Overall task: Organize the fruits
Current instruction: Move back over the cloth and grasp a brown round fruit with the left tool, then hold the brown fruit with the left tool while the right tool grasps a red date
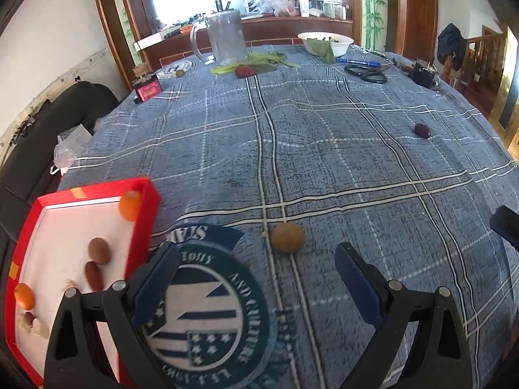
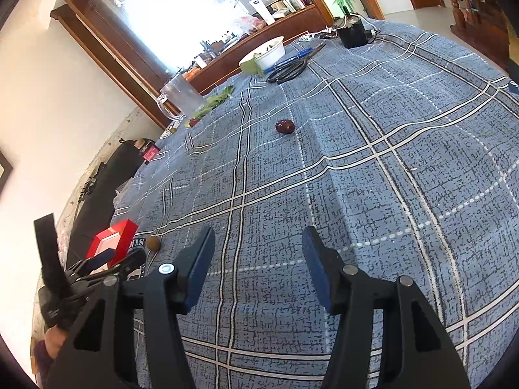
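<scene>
A red box (image 1: 152,194) with a white floor sits at the table's left edge and holds two orange fruits (image 1: 130,205), a brown fruit (image 1: 99,250), a red date (image 1: 94,275) and some small pieces. A round tan fruit (image 1: 288,237) lies on the blue plaid cloth just ahead of my left gripper (image 1: 256,265), which stands open and empty. A dark red date (image 1: 422,130) lies far right. In the right wrist view that date (image 2: 285,126) lies well ahead of my right gripper (image 2: 258,246), open and empty over bare cloth. The tan fruit (image 2: 152,243) and red box (image 2: 125,230) show at its left.
A round blue-and-white patch (image 1: 207,308) lies under the left gripper. At the far end stand a clear jug (image 1: 225,37), a white bowl (image 1: 326,42), green leaves (image 1: 259,61), a red fruit (image 1: 245,71), scissors (image 1: 368,73), a pen (image 1: 356,62) and a small red box (image 1: 147,89). A black chair (image 1: 48,123) stands left.
</scene>
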